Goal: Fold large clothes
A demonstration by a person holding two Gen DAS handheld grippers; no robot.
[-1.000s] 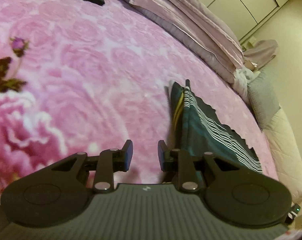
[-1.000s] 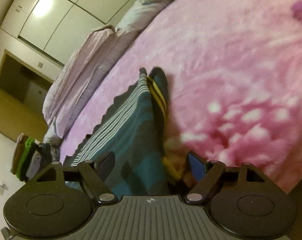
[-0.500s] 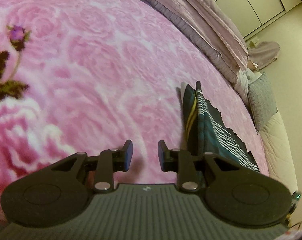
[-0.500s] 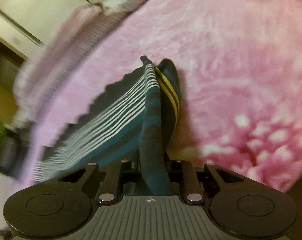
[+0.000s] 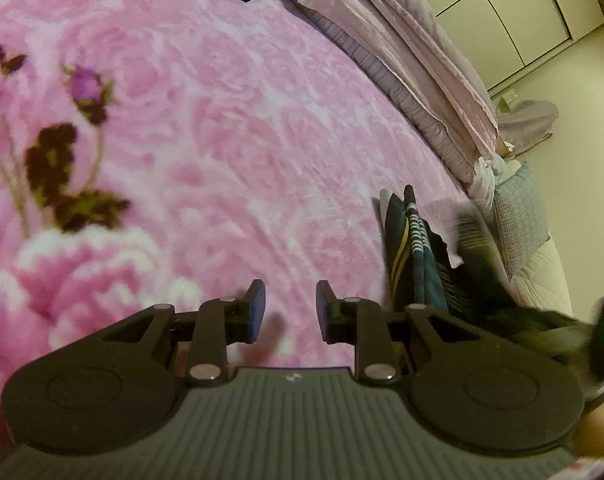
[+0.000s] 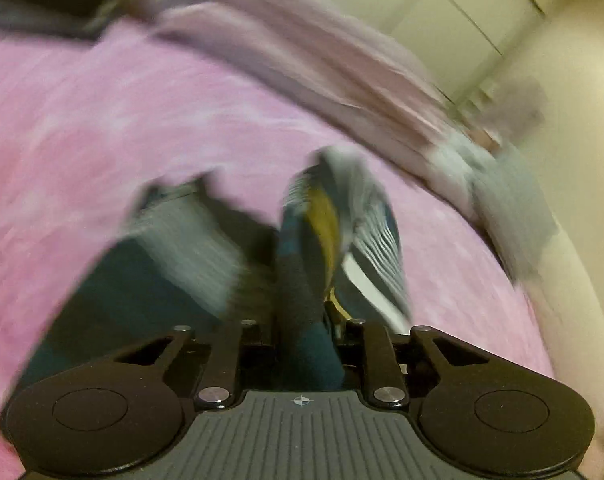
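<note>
Garment (image 6: 302, 300) now pinched in my right hand-held gripper (image 6: 308, 330), jaws just closed; fold under way. Left hand-held gripper (image 5: 289, 308) narrowly parted, empty.

A home bedroom is shown: a bed is covered by a pink floral blanket (image 5: 229, 128), bordered by pillows (image 5: 406, 52), and faced by wardrobes (image 5: 534, 12).

Dim, warm indoor light – right wrist view heavily motion-blurred, fisheye bending the edges

Garment (image 5: 418, 256) on blanket (image 5: 205, 128), pillows (image 5: 402, 52) behind
</note>
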